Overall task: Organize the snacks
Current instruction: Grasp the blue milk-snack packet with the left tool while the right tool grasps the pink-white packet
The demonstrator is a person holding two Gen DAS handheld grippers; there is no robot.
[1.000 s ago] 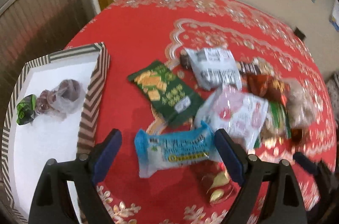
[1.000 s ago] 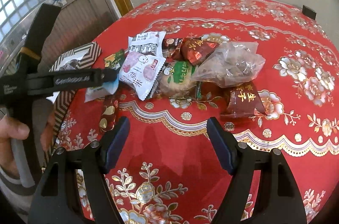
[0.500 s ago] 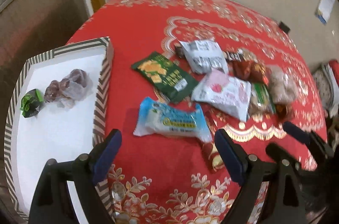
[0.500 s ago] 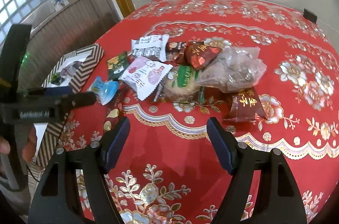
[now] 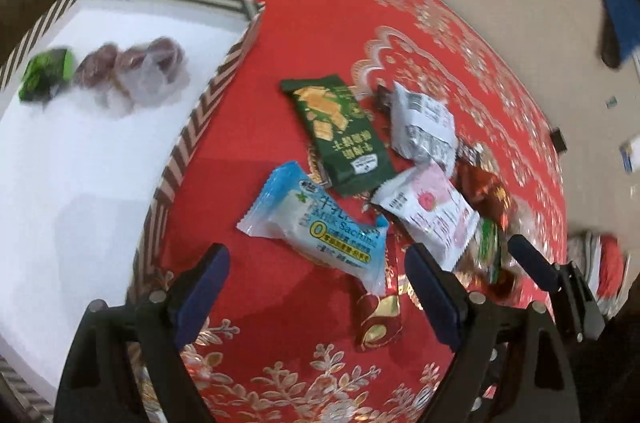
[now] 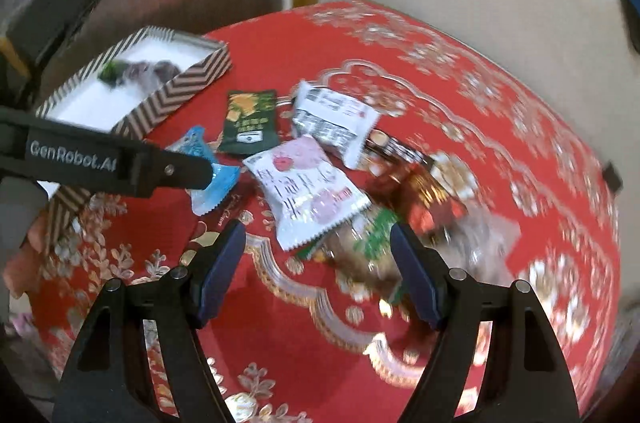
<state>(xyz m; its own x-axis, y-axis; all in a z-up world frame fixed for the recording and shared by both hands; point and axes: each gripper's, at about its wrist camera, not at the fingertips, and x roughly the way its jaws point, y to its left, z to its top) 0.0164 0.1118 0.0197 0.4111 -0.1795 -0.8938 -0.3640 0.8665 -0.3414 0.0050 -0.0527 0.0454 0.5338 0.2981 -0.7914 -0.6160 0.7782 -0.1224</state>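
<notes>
Jaws spread wide and empty on both tools — the left gripper (image 5: 316,287) hangs over the red tablecloth (image 5: 304,31) just short of the blue milk snack (image 5: 320,227), the right gripper (image 6: 318,267) above the pink-and-white packet (image 6: 308,187). The loose snacks lie heaped mid-table; the striped tray (image 5: 192,139) beside them holds a green sweet (image 5: 46,75) and a clear bag (image 5: 136,71).

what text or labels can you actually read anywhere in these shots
"GenRobot.AI" on the left gripper's black arm; its last letter is partly cut off.
"Milk Sachima" and a circled "0" on the light blue packet.
Chinese print on the dark green packet, the pink and white packet and the barcode packet: too blurred to read.
</notes>
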